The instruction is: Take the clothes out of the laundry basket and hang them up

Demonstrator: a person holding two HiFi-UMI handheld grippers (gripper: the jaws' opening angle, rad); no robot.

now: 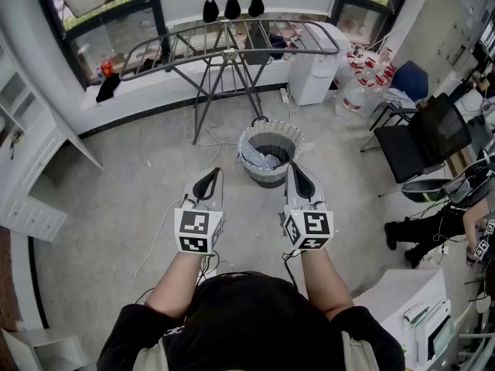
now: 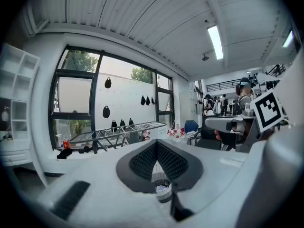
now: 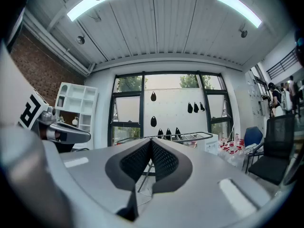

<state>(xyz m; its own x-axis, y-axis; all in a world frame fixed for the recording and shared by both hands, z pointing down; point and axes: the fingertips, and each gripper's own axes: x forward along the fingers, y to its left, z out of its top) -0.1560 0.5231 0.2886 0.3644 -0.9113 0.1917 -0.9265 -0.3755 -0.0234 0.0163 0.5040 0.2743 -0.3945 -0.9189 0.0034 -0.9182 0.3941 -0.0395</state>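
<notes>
A round laundry basket (image 1: 270, 155) stands on the floor ahead of me with pale clothes (image 1: 267, 161) inside. Behind it is a metal drying rack (image 1: 232, 41) under the window; its bars show in the left gripper view (image 2: 123, 132) and the right gripper view (image 3: 183, 137). My left gripper (image 1: 210, 178) is shut and empty, held just left of the basket on my side of it. My right gripper (image 1: 297, 175) is shut and empty too, close to the basket's right rim. A bit of the basket (image 2: 163, 184) shows under the left jaws.
White shelving (image 1: 23, 137) lines the left wall. Black office chairs (image 1: 421, 141), water bottles (image 1: 363, 79) and a white cabinet (image 1: 317, 72) crowd the right. A white desk (image 1: 414, 304) is at my right side. Cables (image 1: 205, 134) trail on the floor by the rack legs. A person's shoes (image 1: 402, 238) show at right.
</notes>
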